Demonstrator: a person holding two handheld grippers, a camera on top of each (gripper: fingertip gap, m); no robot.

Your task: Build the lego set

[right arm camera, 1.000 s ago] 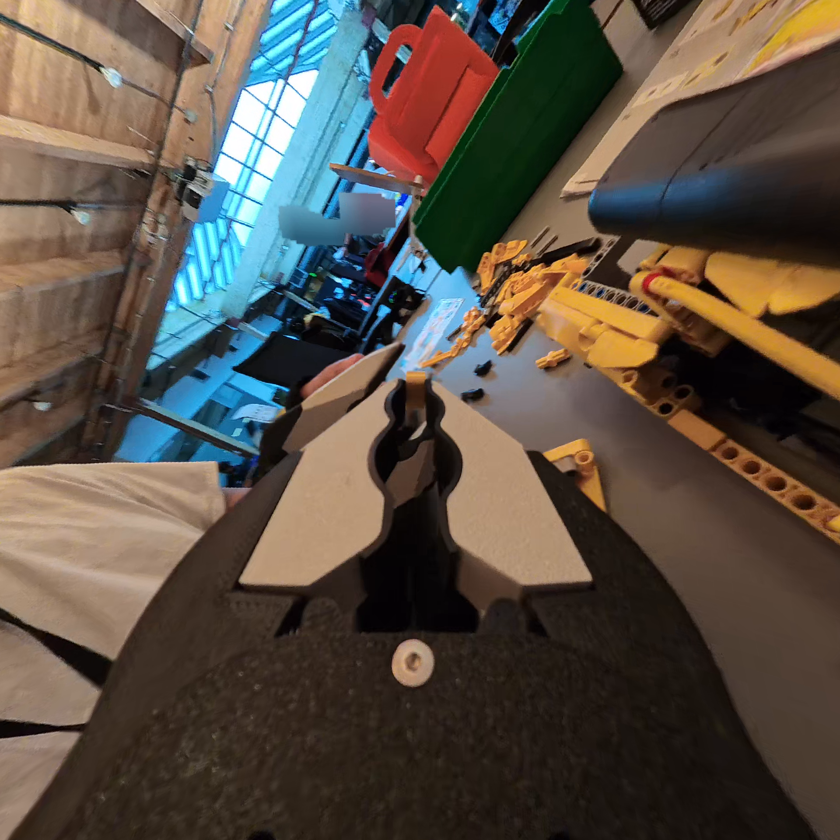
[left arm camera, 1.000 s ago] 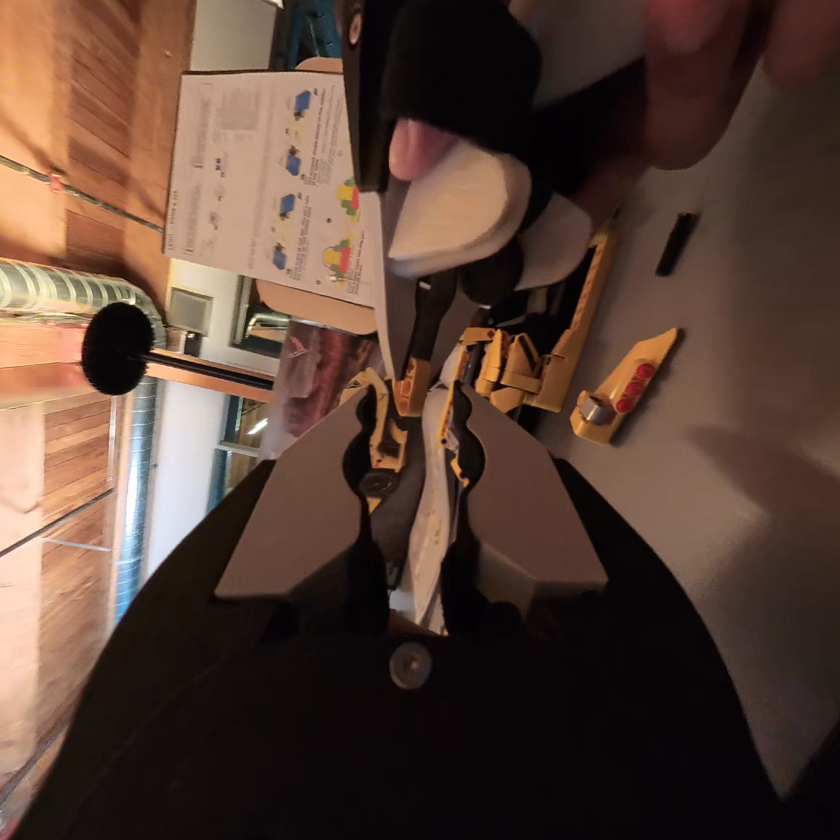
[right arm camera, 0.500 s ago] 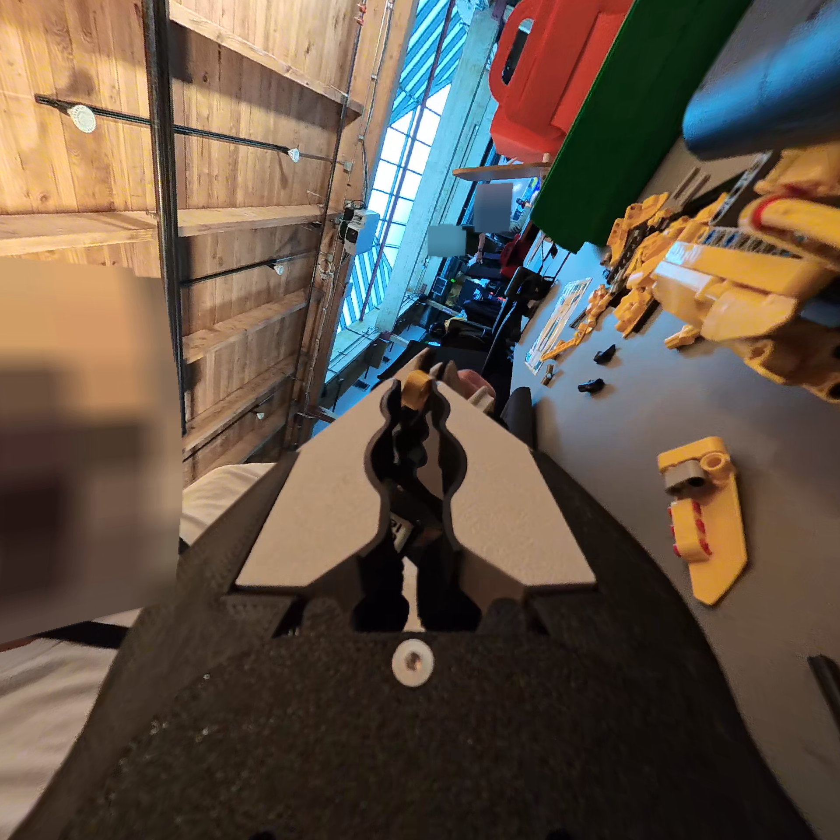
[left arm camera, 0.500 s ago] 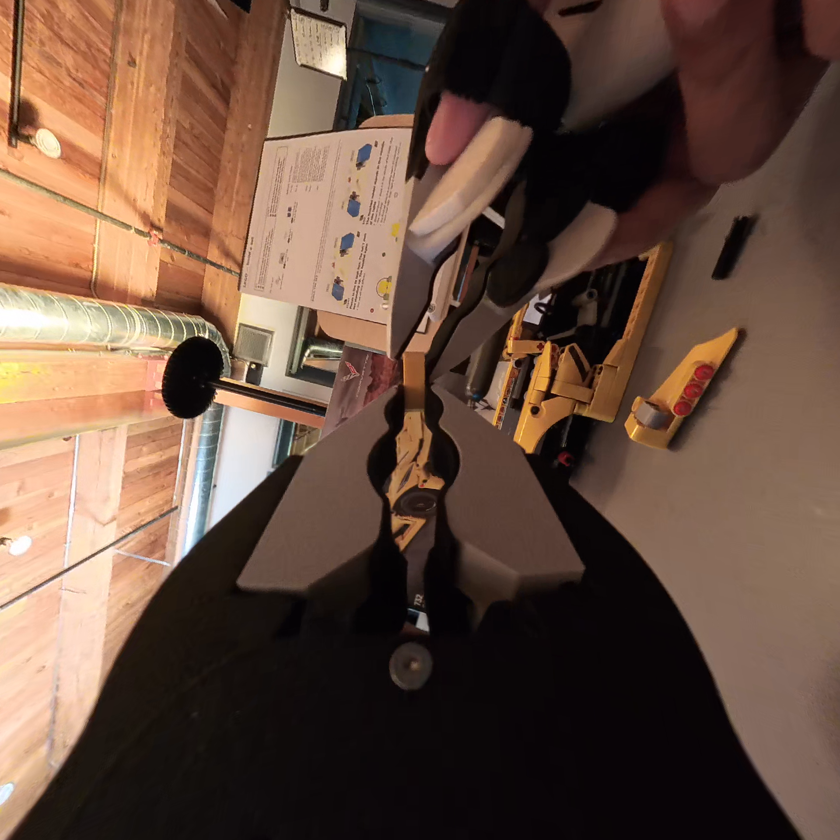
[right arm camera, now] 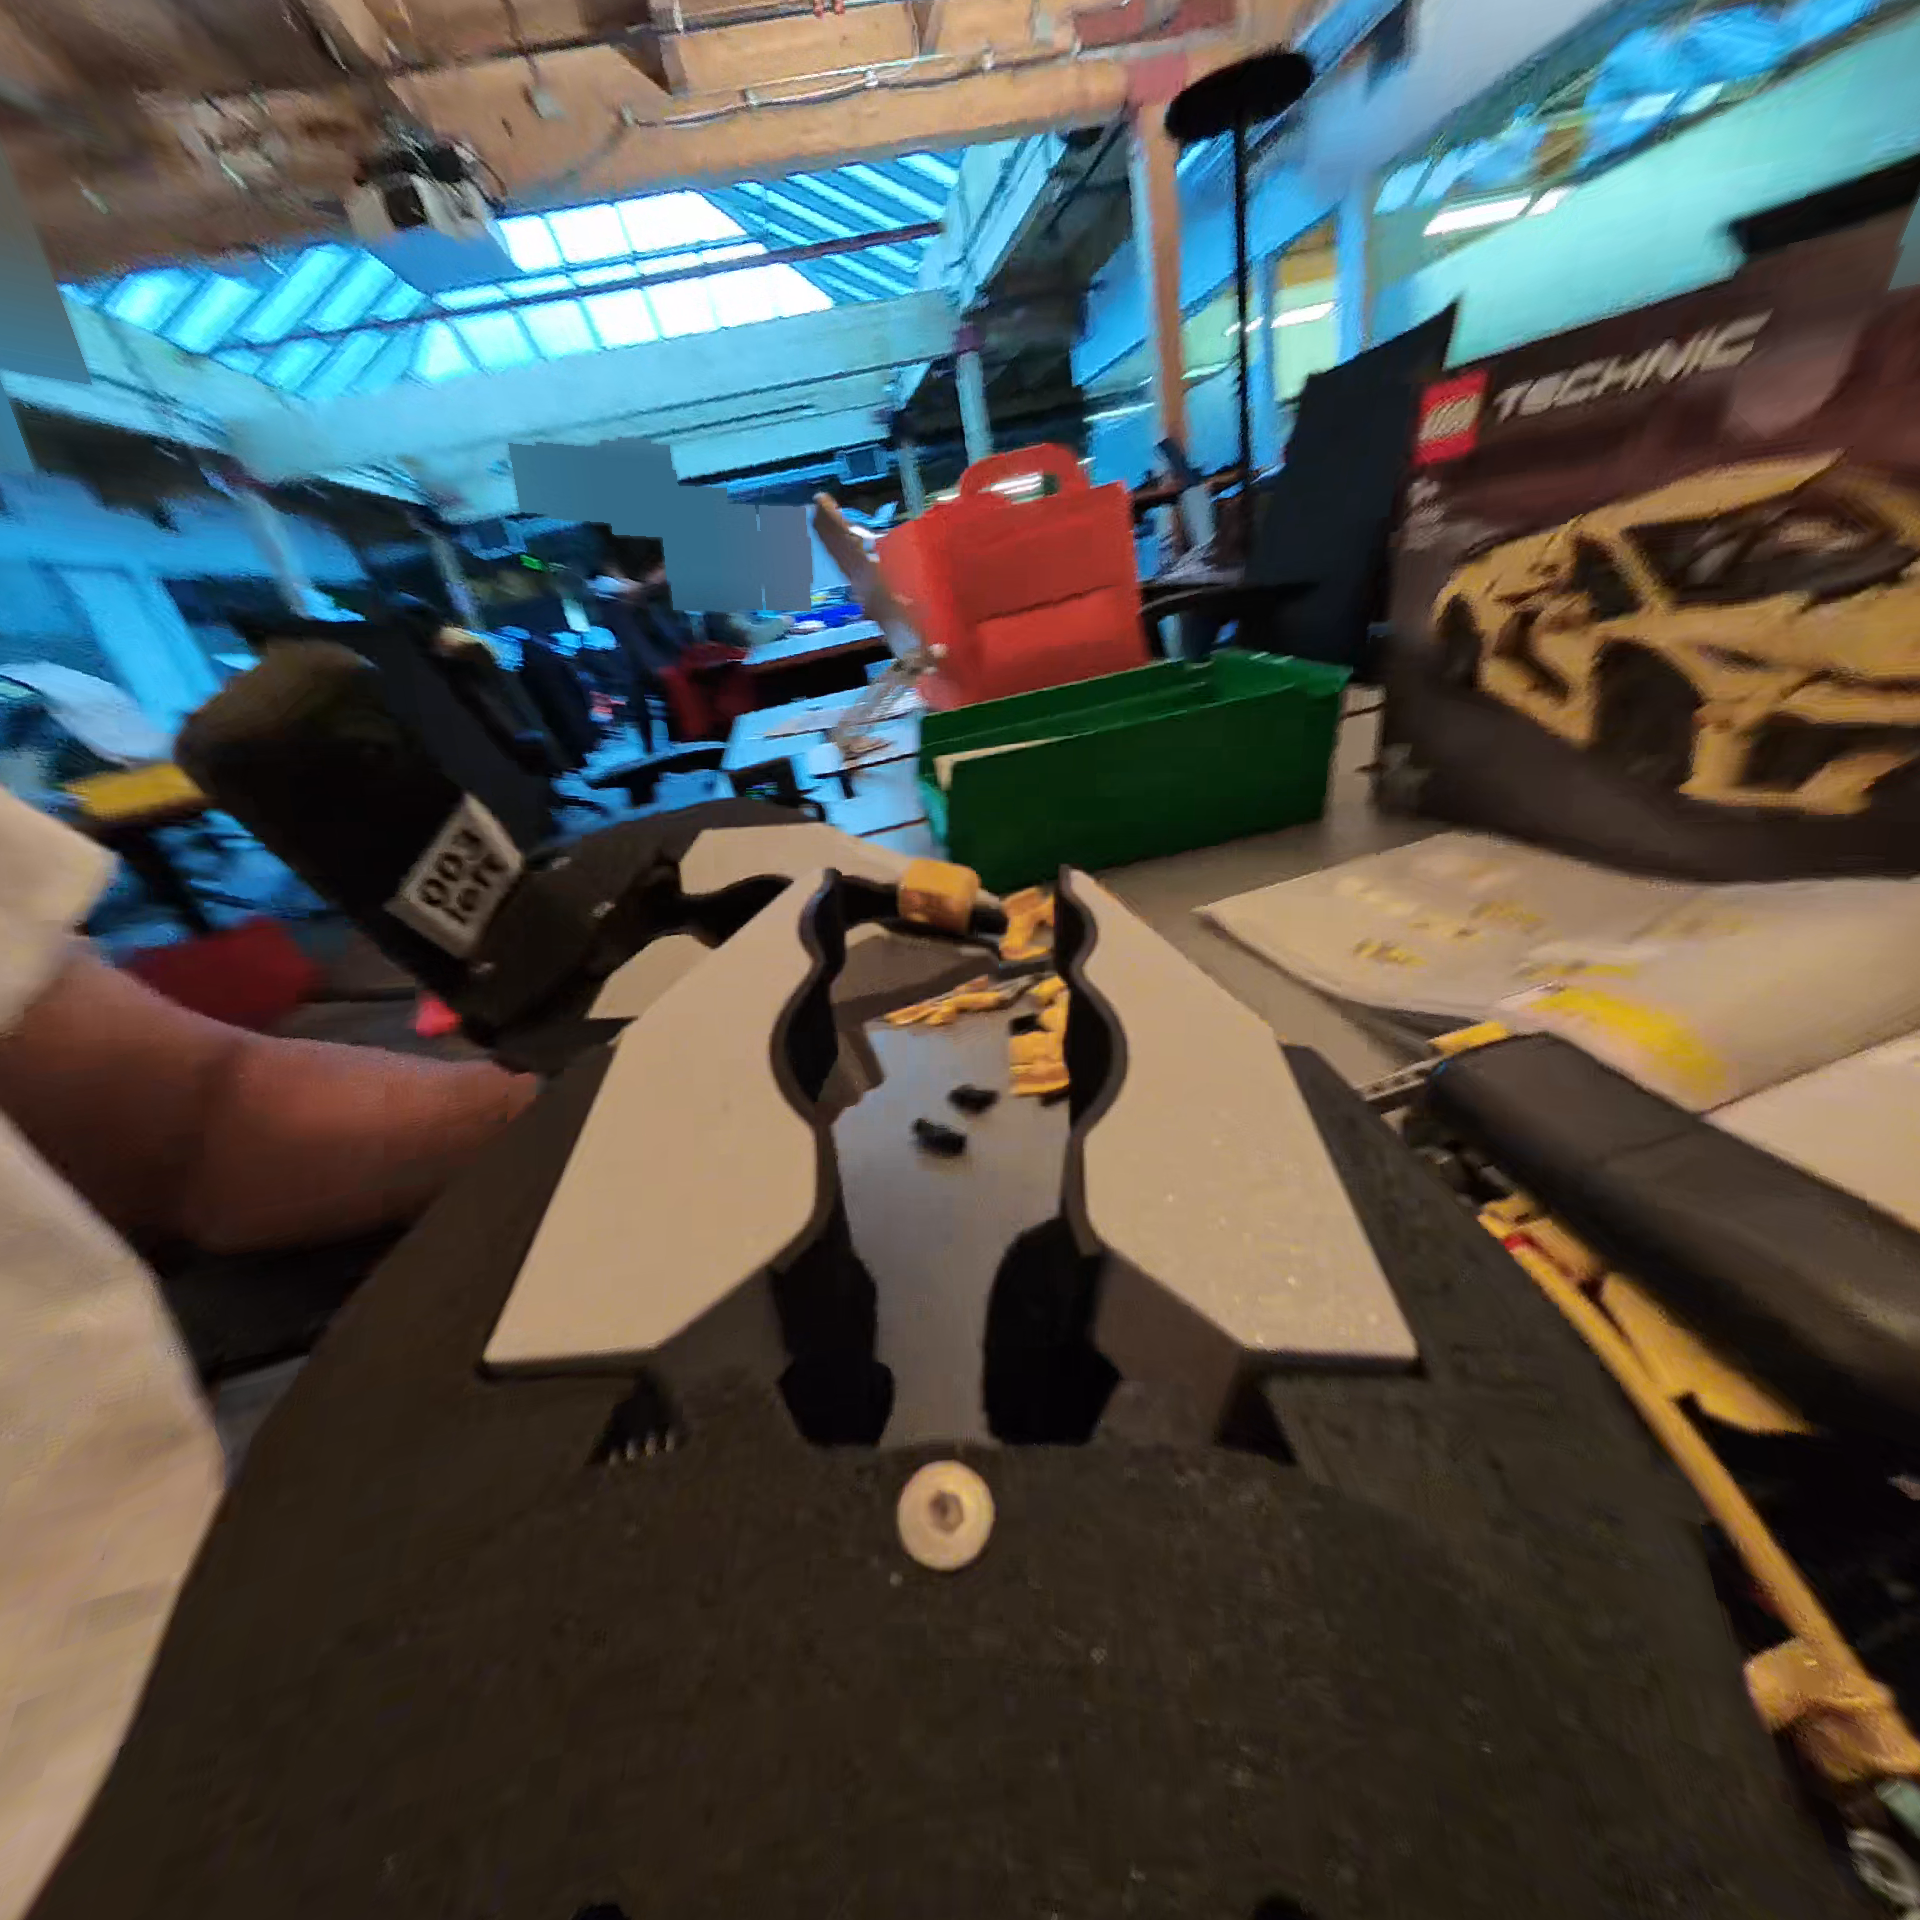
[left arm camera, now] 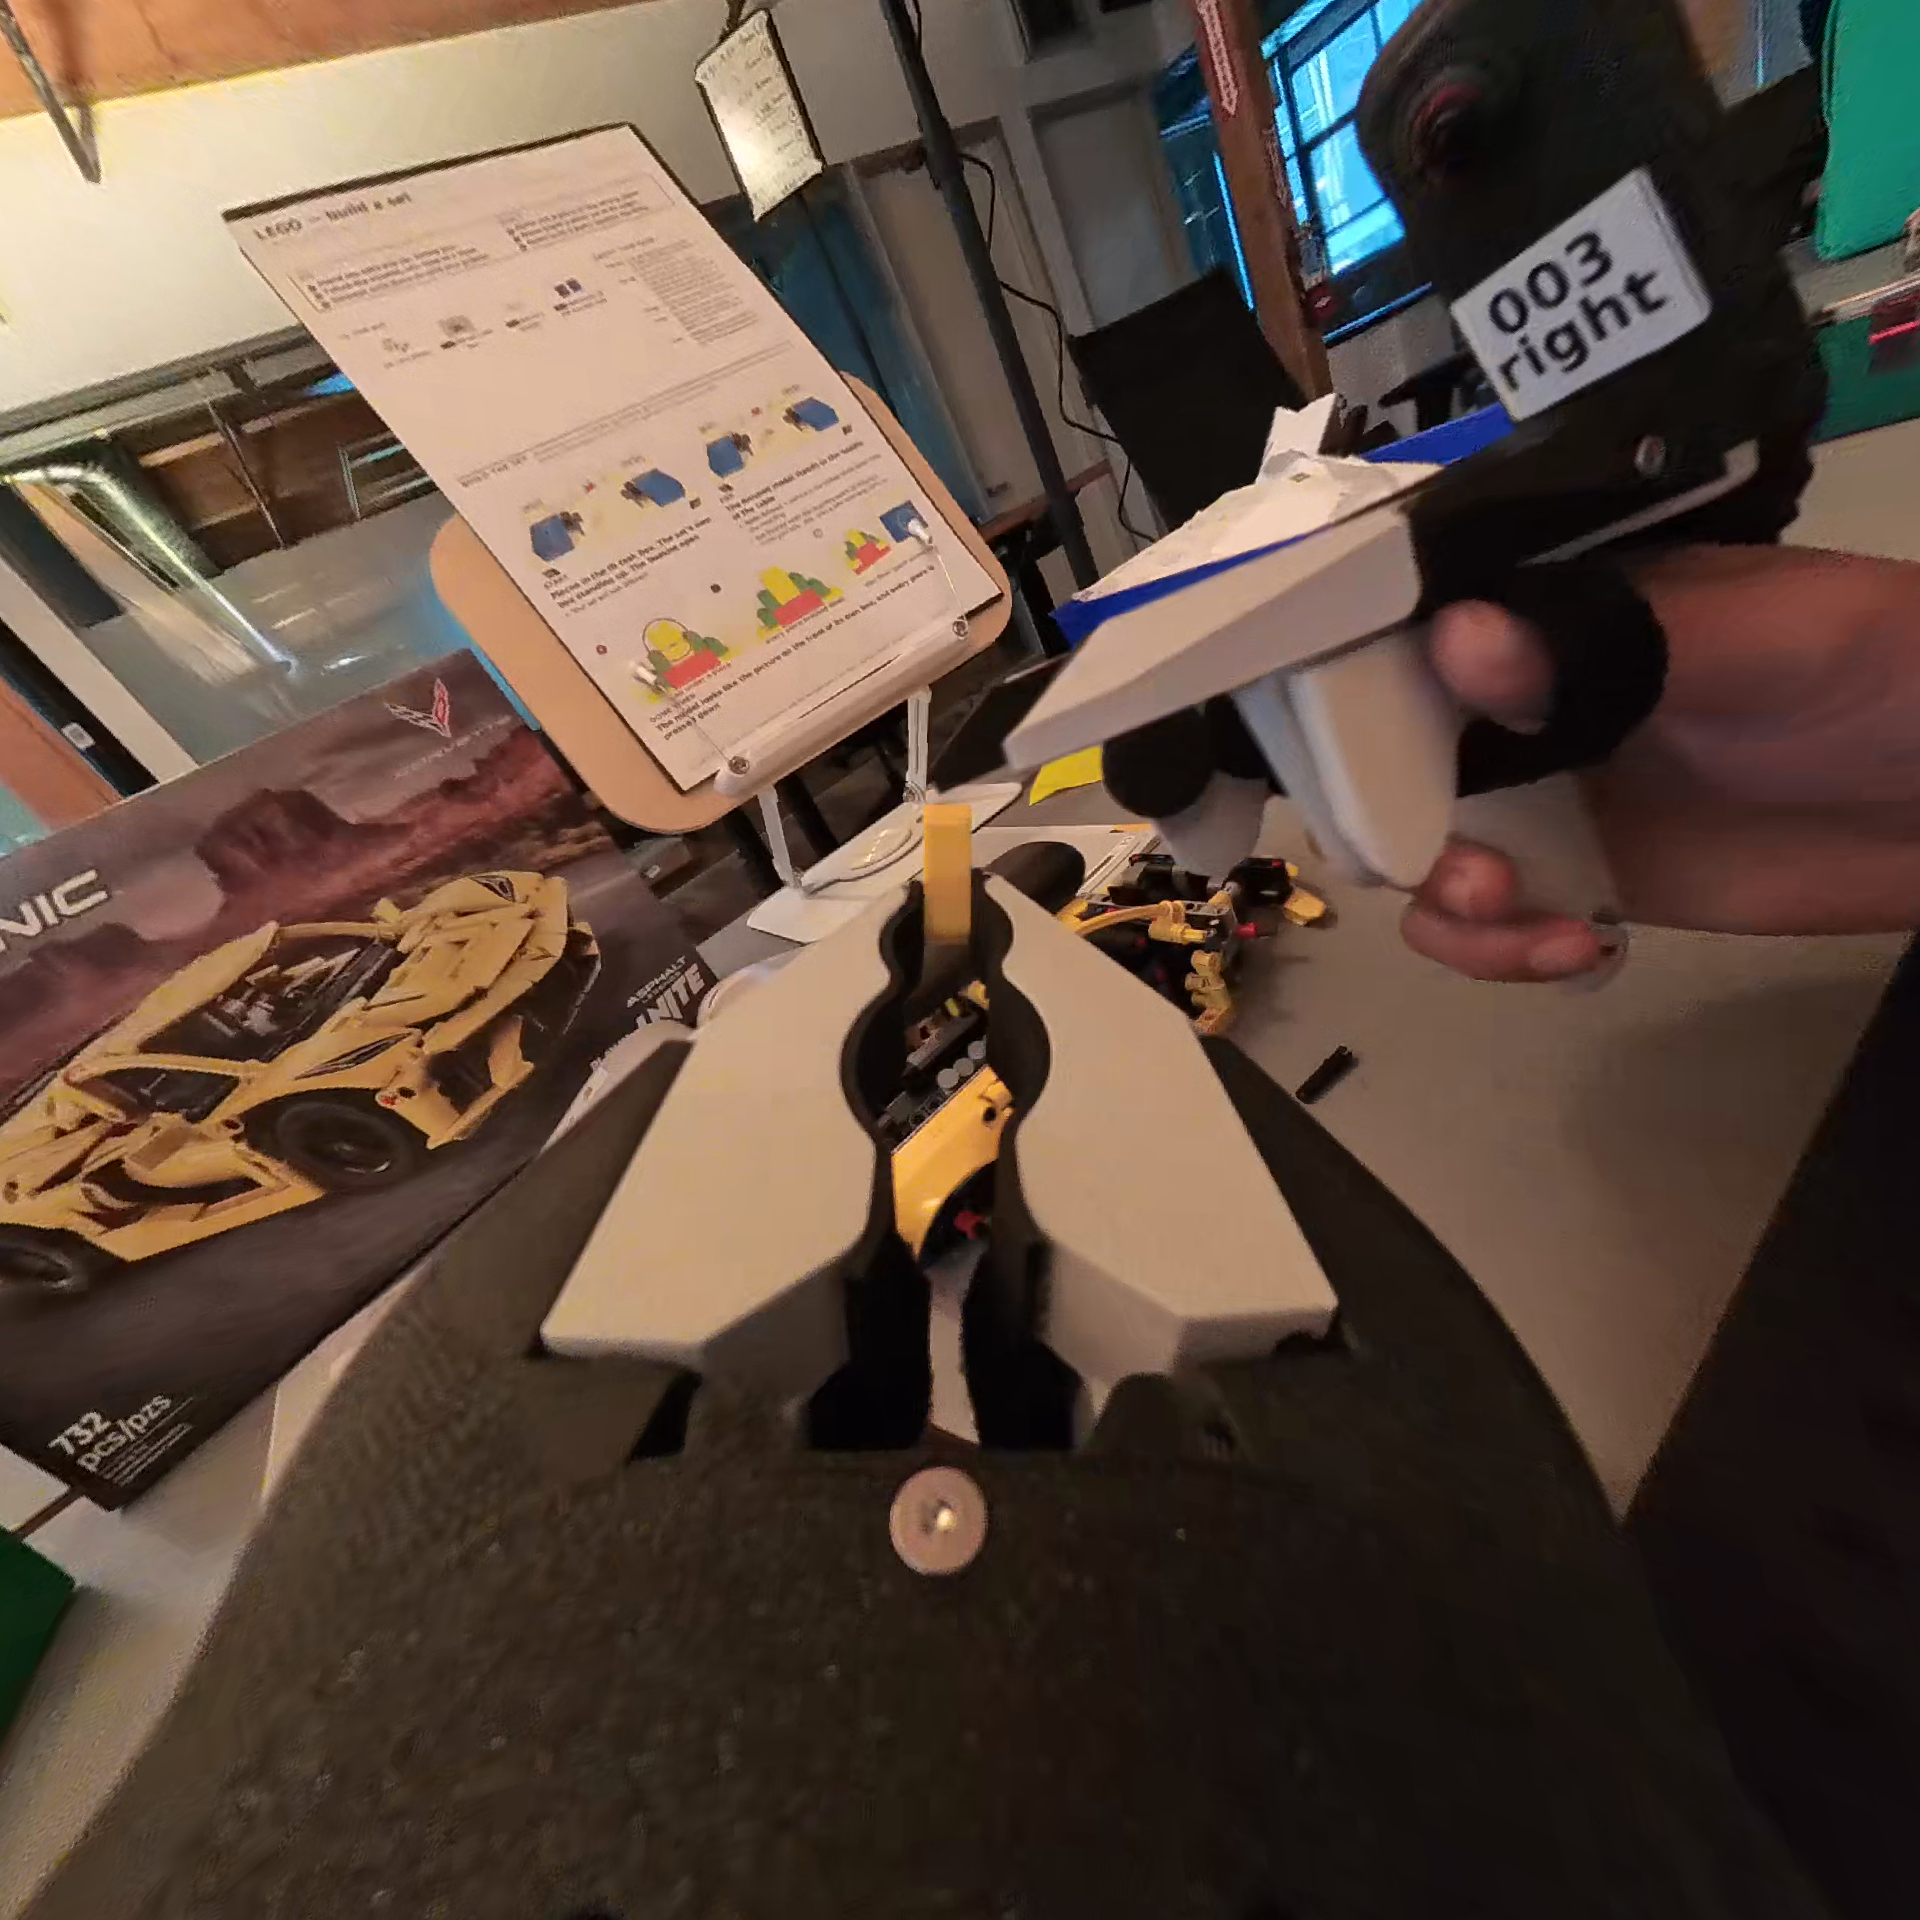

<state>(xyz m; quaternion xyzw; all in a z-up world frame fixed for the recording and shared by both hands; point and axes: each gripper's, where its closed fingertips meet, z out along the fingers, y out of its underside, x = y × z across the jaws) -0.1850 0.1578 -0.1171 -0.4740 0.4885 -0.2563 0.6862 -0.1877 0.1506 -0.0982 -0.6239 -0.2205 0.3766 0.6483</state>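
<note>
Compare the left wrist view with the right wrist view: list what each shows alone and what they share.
Left wrist view only: the instruction sheet on its stand, a black pin on the table, and the right gripper from outside.

Right wrist view only: the green bin, the red case, the booklet, loose yellow parts.

Both: the set's box, and the left gripper shut on a yellow piece.

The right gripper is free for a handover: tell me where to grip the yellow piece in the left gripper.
Take the yellow piece by its free end, the only part that sticks out past the left gripper's fingertips. Bring the open right gripper in from beyond that end, probably closing on its flat faces.
</note>
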